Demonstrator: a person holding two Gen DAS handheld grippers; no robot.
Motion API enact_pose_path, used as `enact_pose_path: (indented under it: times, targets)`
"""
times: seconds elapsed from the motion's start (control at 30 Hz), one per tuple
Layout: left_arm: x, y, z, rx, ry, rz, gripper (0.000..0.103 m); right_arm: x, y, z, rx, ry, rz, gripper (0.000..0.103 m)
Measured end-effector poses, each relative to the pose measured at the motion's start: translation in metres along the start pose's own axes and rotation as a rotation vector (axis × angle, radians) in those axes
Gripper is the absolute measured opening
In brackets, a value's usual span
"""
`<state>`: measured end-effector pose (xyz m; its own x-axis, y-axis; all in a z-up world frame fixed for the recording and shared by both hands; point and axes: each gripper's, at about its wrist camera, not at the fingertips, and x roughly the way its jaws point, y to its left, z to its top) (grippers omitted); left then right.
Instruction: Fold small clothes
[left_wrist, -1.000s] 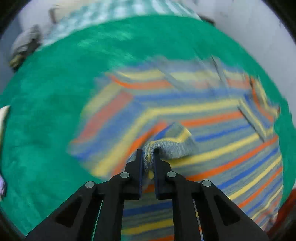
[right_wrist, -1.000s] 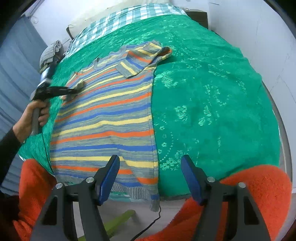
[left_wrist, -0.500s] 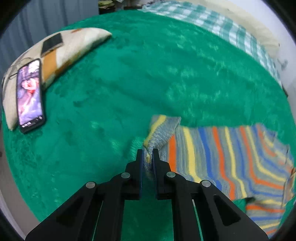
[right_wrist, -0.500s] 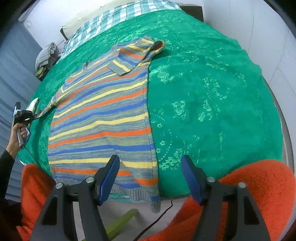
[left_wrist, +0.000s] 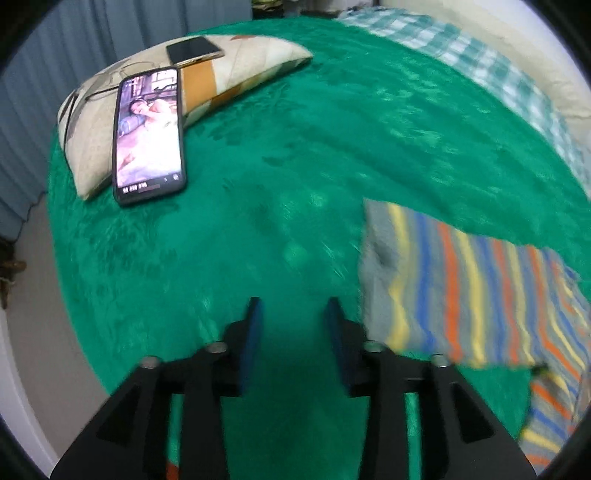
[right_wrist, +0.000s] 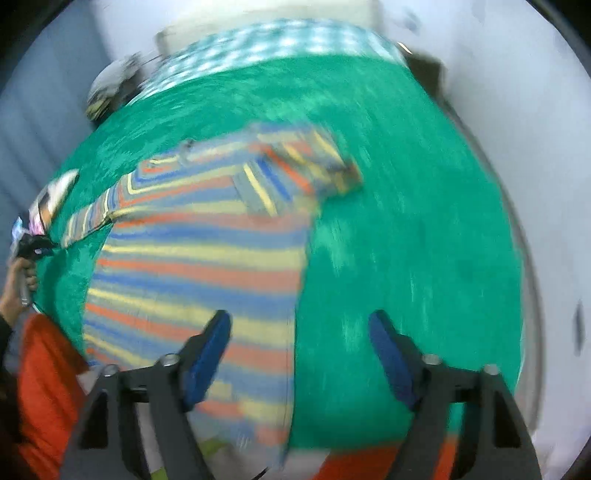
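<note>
A striped knit sweater (right_wrist: 207, 254) in grey, blue, yellow and orange lies flat on the green bedspread (right_wrist: 406, 229). Its left sleeve (left_wrist: 458, 288) lies stretched out on the cover, its cuff just right of my left gripper (left_wrist: 293, 314), which is open and empty over bare green cover. The right sleeve (right_wrist: 295, 166) lies folded across the chest. My right gripper (right_wrist: 299, 332) is open and empty above the sweater's lower right edge. The left gripper also shows at the far left of the right wrist view (right_wrist: 35, 245).
A patterned pillow (left_wrist: 236, 74) lies at the far left with a lit phone (left_wrist: 149, 134) leaning on it and a second phone (left_wrist: 194, 50) on top. A checked sheet (right_wrist: 277, 40) covers the head of the bed. A white wall (right_wrist: 535, 147) runs along the right.
My left gripper has opened and let go of the sleeve cuff, which now lies flat on the cover. My right gripper has swung forward over the sweater's hem, still open.
</note>
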<state>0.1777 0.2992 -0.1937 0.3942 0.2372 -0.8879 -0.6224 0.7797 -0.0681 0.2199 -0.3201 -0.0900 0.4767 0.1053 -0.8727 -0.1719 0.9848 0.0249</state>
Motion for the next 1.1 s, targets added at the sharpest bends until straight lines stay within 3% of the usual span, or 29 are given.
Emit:
enact_pose_path:
  times: [0.07, 0.2, 0.3, 0.33, 0.37, 0.43, 0.53, 0.63, 0.7, 0.8, 0.9, 1.1]
  targets:
    - [-0.016, -0.007, -0.02, 0.017, -0.029, -0.047, 0.068, 0.024, 0.025, 0.038, -0.129, -0.036, 0.001, 0.08]
    - [-0.033, -0.019, -0.059, 0.053, -0.067, -0.11, 0.072, 0.111, 0.079, 0.098, -0.313, 0.0, 0.04, 0.079]
    - [-0.023, -0.019, -0.084, 0.093, -0.058, -0.091, 0.074, 0.181, 0.094, 0.116, -0.345, 0.066, -0.01, 0.075]
    - [-0.016, -0.018, -0.09, 0.108, -0.037, -0.065, 0.074, 0.199, 0.092, 0.116, -0.33, 0.106, -0.008, 0.056]
    - [-0.013, -0.018, -0.091, 0.109, -0.019, -0.05, 0.073, 0.213, 0.085, 0.115, -0.293, 0.153, 0.018, 0.047]
    - [-0.018, -0.017, -0.085, 0.103, -0.042, -0.093, 0.074, 0.205, 0.063, 0.119, -0.191, 0.117, 0.051, 0.003]
    - [-0.015, -0.016, -0.081, 0.089, -0.033, -0.108, 0.075, 0.159, 0.001, 0.126, 0.012, 0.01, 0.078, 0.002]
    - [-0.014, -0.019, -0.08, 0.091, -0.036, -0.105, 0.075, 0.1, -0.087, 0.117, 0.185, -0.099, -0.04, 0.002]
    - [-0.013, -0.022, -0.083, 0.102, -0.039, -0.101, 0.076, 0.066, -0.145, 0.1, 0.3, -0.147, -0.179, 0.002]
    - [-0.013, -0.028, -0.087, 0.121, -0.045, -0.091, 0.076, 0.053, -0.208, 0.07, 0.448, -0.103, -0.291, 0.002]
    - [-0.013, -0.032, -0.09, 0.139, -0.047, -0.081, 0.076, 0.078, -0.221, 0.044, 0.482, 0.015, -0.294, 0.002]
    - [-0.014, -0.033, -0.094, 0.173, -0.038, -0.08, 0.078, 0.123, -0.2, 0.017, 0.458, 0.107, -0.325, 0.002]
